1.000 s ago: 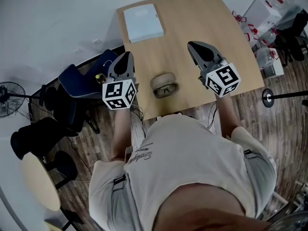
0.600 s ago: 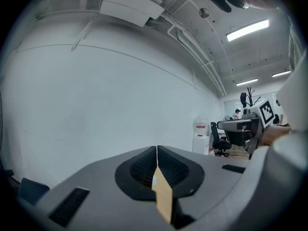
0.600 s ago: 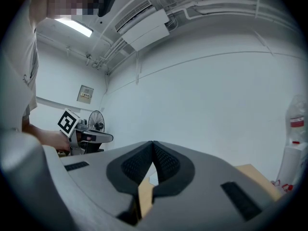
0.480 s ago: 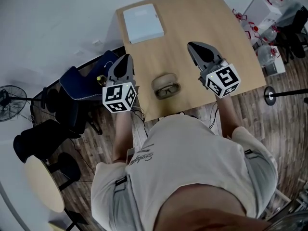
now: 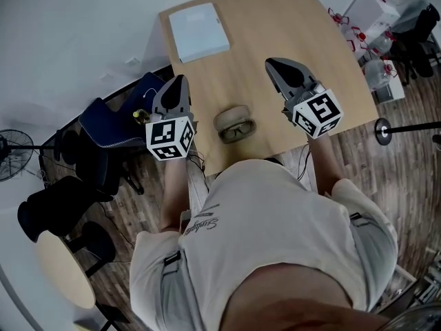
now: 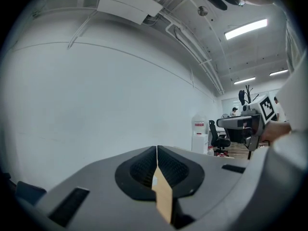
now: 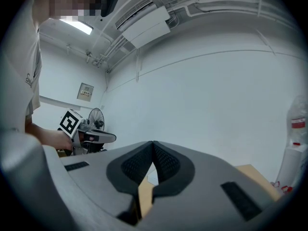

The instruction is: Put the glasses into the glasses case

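An open beige glasses case (image 5: 231, 118) lies near the front edge of the wooden table (image 5: 275, 33), with dark-framed glasses (image 5: 238, 128) resting in its front half. My left gripper (image 5: 178, 83) hovers left of the case, above the table's left edge, jaws shut and empty. My right gripper (image 5: 274, 65) is held right of the case over the table, also shut on nothing. In both gripper views the jaws meet at the tips, left gripper (image 6: 157, 148) and right gripper (image 7: 153, 143), pointing at a white wall.
A flat white box (image 5: 198, 31) lies at the table's far left corner. A blue chair (image 5: 114, 124) and black bags stand left of the table. Bottles and bags sit on the floor at the far right (image 5: 377, 54).
The head view has shifted slightly; the grippers, case and glasses keep the same places relative to each other.
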